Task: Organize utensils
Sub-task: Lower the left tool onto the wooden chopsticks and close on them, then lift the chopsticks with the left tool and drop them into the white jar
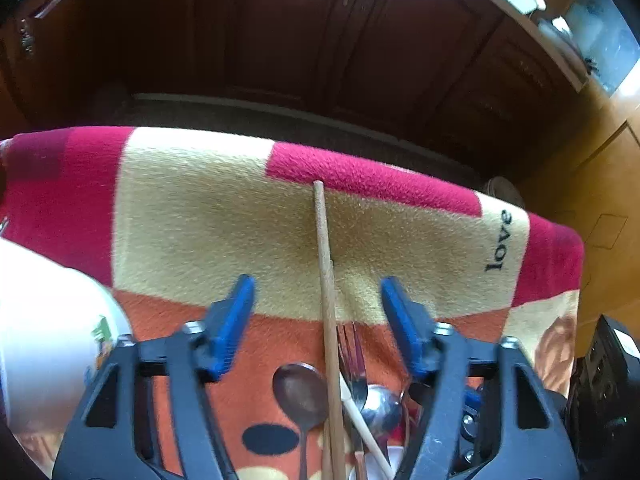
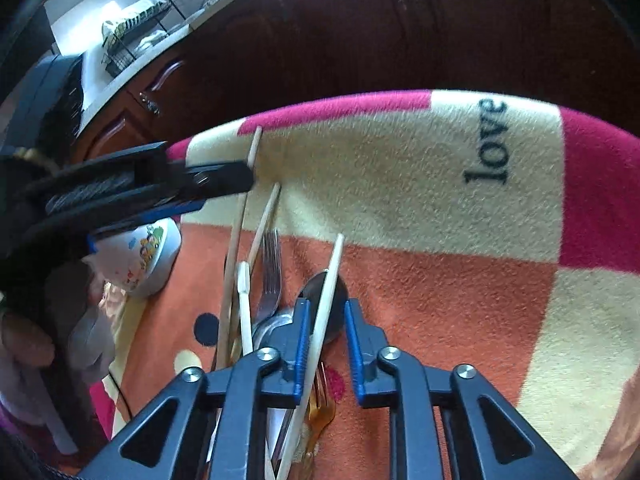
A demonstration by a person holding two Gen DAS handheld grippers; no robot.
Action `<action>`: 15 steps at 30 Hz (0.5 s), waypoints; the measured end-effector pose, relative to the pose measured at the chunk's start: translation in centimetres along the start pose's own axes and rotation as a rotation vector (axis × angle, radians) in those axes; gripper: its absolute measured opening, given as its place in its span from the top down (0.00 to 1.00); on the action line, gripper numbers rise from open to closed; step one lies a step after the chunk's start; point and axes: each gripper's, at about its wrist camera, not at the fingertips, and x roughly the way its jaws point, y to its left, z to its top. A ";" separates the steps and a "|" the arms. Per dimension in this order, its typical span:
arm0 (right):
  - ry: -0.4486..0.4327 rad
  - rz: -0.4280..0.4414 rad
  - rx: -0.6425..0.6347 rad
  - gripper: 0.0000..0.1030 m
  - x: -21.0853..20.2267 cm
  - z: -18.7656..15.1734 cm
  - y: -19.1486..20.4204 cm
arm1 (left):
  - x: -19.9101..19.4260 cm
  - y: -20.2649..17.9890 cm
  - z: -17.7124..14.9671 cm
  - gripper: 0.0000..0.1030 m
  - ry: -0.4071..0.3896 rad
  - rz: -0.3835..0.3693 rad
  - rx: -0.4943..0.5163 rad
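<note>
- The utensils lie in a loose pile on a blanket [image 1: 208,216] that covers the counter; a white bowl [image 2: 152,256] sits just left of the pile.
- The left gripper [image 1: 318,300] hovers over the pile with its fingers [image 1: 236,312] apart, gripping nothing. A wooden chopstick [image 1: 326,272] runs straight up between them, its long axis along the line the gripper points, touching neither pad.
- A brown spoon [image 1: 300,392], a fork [image 1: 354,356] and a steel spoon [image 1: 382,404] lie just below the fingers, beside the chopstick.
- The right gripper [image 2: 326,320] has a pale chopstick [image 2: 326,308] between its fingers [image 2: 302,340]. The stick leans against the left pad; a gap shows at the right pad, so this is not a firm grasp.
- The pale chopstick's long axis also runs roughly along the right gripper's pointing line.
- Judgement: each hand is nearest its own chopstick; closing squarely across each stick is what the next move turns on.
</note>
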 end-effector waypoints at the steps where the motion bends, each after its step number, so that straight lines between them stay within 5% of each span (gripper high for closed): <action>1: -0.004 0.011 0.004 0.93 0.0 -0.1 -0.1 | 0.3 0.0 0.1 0.63 0.008 -0.008 0.002; 5: -0.028 0.042 0.007 0.94 -0.7 -0.4 -0.1 | 1.1 0.3 0.0 0.90 0.041 -0.040 0.007; 15: -0.130 0.071 0.017 0.95 -5.7 -0.8 0.3 | -3.1 1.2 -0.7 0.95 -0.016 -0.115 -0.003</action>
